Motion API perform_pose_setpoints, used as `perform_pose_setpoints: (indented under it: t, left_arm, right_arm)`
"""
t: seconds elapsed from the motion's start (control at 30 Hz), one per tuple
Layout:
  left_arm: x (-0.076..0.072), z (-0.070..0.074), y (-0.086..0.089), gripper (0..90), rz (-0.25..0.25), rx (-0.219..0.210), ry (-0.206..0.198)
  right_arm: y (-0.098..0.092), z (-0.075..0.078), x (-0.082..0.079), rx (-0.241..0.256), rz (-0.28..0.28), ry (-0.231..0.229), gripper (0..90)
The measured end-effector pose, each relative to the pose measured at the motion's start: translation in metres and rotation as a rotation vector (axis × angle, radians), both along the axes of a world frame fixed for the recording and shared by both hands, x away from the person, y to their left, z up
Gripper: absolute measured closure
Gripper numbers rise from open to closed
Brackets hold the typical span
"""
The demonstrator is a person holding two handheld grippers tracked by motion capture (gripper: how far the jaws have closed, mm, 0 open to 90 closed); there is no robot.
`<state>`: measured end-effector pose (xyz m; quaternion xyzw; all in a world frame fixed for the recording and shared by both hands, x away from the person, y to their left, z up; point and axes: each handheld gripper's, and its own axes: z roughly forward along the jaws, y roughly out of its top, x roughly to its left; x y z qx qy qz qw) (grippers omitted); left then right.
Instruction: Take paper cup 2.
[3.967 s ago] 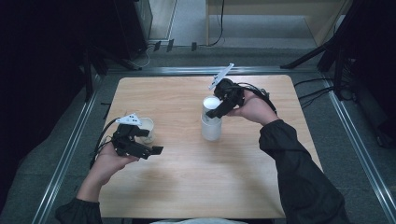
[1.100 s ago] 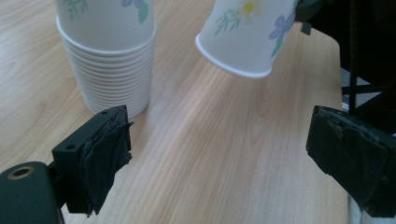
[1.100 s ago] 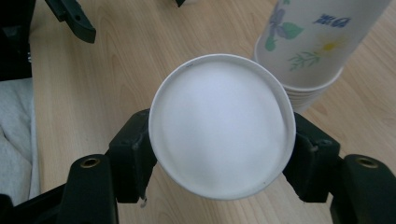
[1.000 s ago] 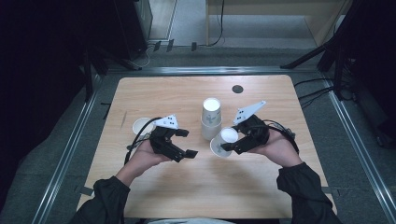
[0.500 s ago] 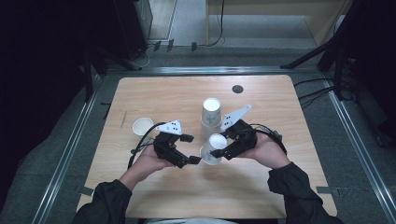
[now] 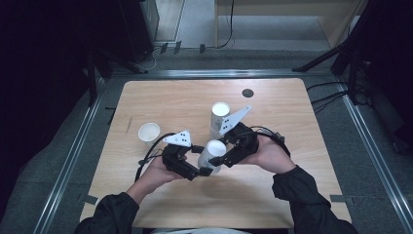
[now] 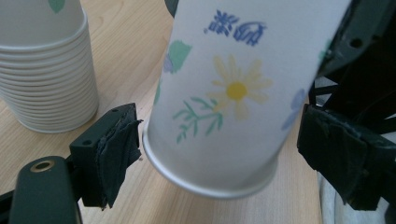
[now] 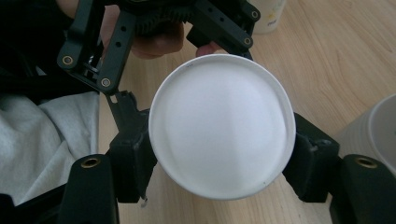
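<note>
A white paper cup (image 6: 213, 150) with a flower print (image 7: 233, 88) is held above the table's front middle. My right gripper (image 6: 217, 161) is shut on it, a pad pressed to each side, and the cup's round white end (image 8: 222, 123) faces that gripper's camera. From the left, my left gripper (image 6: 202, 170) stands open, its jaws on either side of the same cup (image 7: 219, 140) with a thin gap at each pad. Just behind the hands stands a tall upside-down stack of cups (image 6: 219, 119), also at the upper left of the left gripper view (image 7: 44, 70).
A single paper cup (image 6: 148, 133) stands mouth-up on the wooden table (image 6: 302, 185) at the left. A small black disc (image 6: 247, 92) lies near the far edge. A metal rail frames the table, and cables trail from both grippers.
The right gripper lifted a cup off the stack and carried it toward the front middle. The left gripper moved right and its jaws now flank that cup.
</note>
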<state>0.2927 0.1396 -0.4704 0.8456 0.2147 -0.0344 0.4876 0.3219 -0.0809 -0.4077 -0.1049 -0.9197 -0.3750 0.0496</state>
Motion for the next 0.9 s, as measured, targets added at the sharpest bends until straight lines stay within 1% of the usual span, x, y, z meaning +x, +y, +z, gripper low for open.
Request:
perform_pose_setpoints:
  t: [0.07,0.13,0.17,0.23,0.3,0.33,0.4,0.47,0.6,0.77,0.83,0.9]
  left_arm:
    - [-0.0009,-0.0007,0.0000,13.3,-0.004,0.002,-0.003]
    - [-0.0016,-0.0018,-0.0003,13.8,-0.008,0.005,-0.013]
    - [-0.0024,-0.0022,-0.0008,14.0,-0.007,0.009,-0.020]
    - [-0.0032,-0.0021,-0.0010,15.8,-0.010,0.011,-0.030]
    - [-0.0037,-0.0017,-0.0009,20.4,-0.013,0.008,-0.039]
    - [-0.0036,-0.0017,-0.0008,20.8,-0.013,0.009,-0.040]
    - [-0.0032,-0.0013,-0.0006,22.8,-0.013,0.015,-0.041]
    - [-0.0030,-0.0010,-0.0006,24.8,-0.017,0.031,-0.050]
    - [-0.0021,-0.0008,-0.0002,27.7,-0.028,0.044,-0.038]
    - [-0.0015,0.0002,0.0002,28.1,-0.028,0.048,-0.038]
    - [-0.0011,0.0005,0.0006,27.9,-0.027,0.047,-0.035]
    - [-0.0008,0.0012,0.0012,27.8,-0.029,0.056,-0.039]
  right_arm:
    - [0.0014,0.0006,-0.0004,0.009,0.006,0.011,34.3]
    - [0.0015,0.0017,-0.0002,0.022,0.008,0.016,34.4]
    - [0.0012,0.0025,-0.0001,0.032,0.008,0.027,34.4]
    - [0.0008,0.0034,0.0002,0.038,0.006,0.032,34.4]
    - [0.0004,0.0029,0.0005,0.040,0.007,0.034,34.6]
    - [-0.0001,0.0021,0.0009,0.045,0.006,0.038,34.7]
    - [-0.0014,0.0007,0.0023,0.052,0.005,0.045,34.8]
    - [-0.0020,-0.0010,0.0032,0.050,0.004,0.051,34.9]
    - [-0.0011,-0.0031,0.0026,0.049,0.012,0.039,35.0]
    - [-0.0004,-0.0030,0.0028,0.055,0.021,0.027,34.0]
    - [-0.0004,-0.0030,0.0029,0.057,0.019,0.023,33.1]
    - [-0.0005,-0.0031,0.0031,0.065,0.015,0.021,29.5]
